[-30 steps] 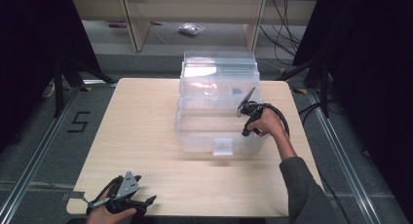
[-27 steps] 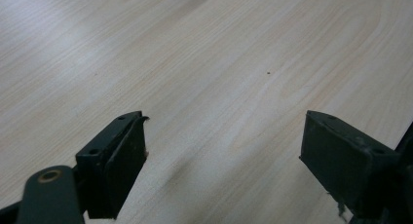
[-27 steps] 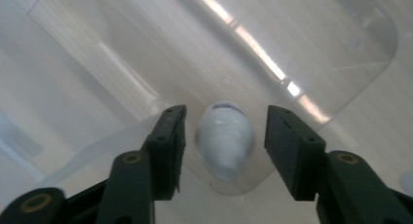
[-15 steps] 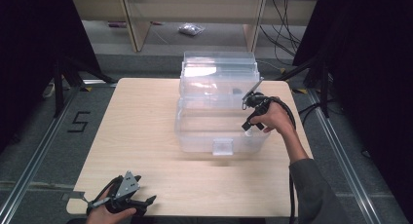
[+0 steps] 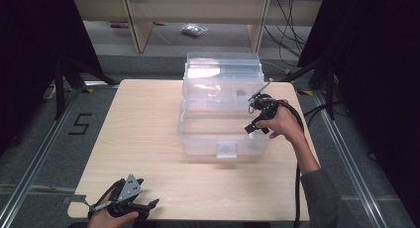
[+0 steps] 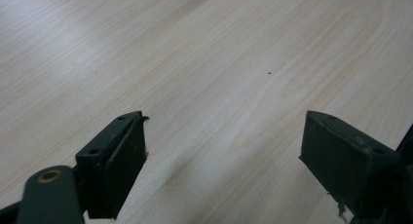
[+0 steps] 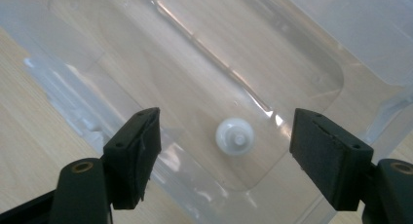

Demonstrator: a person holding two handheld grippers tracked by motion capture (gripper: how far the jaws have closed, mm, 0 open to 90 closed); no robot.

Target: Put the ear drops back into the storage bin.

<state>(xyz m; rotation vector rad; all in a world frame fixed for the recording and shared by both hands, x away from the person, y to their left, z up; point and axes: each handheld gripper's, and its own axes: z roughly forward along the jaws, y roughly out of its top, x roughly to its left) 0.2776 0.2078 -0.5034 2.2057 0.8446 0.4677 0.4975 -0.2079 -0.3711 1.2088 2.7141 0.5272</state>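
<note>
A clear plastic drawer box (image 5: 223, 84) stands at the far middle of the table, its lower drawer (image 5: 198, 134) pulled out toward me. A small white round piece (image 7: 235, 136) lies on the drawer's clear floor. My right gripper (image 5: 251, 130) hangs over the drawer's right end, pointing down. In the right gripper view its jaws (image 7: 225, 131) stand apart above the white piece without touching it, and they have just been opening. My left gripper (image 5: 148, 207) rests at the table's near left edge, open over bare wood (image 6: 224, 156).
The wooden table (image 5: 138, 129) has free room left of the box and in front of it. Behind the table stand a shelf unit (image 5: 133, 20) and, on the floor, a small plastic bag (image 5: 194, 29). Cables (image 5: 297, 34) hang at the right.
The right hand has lifted a little and shifted right over the drawer. The left hand has stayed where it was.
</note>
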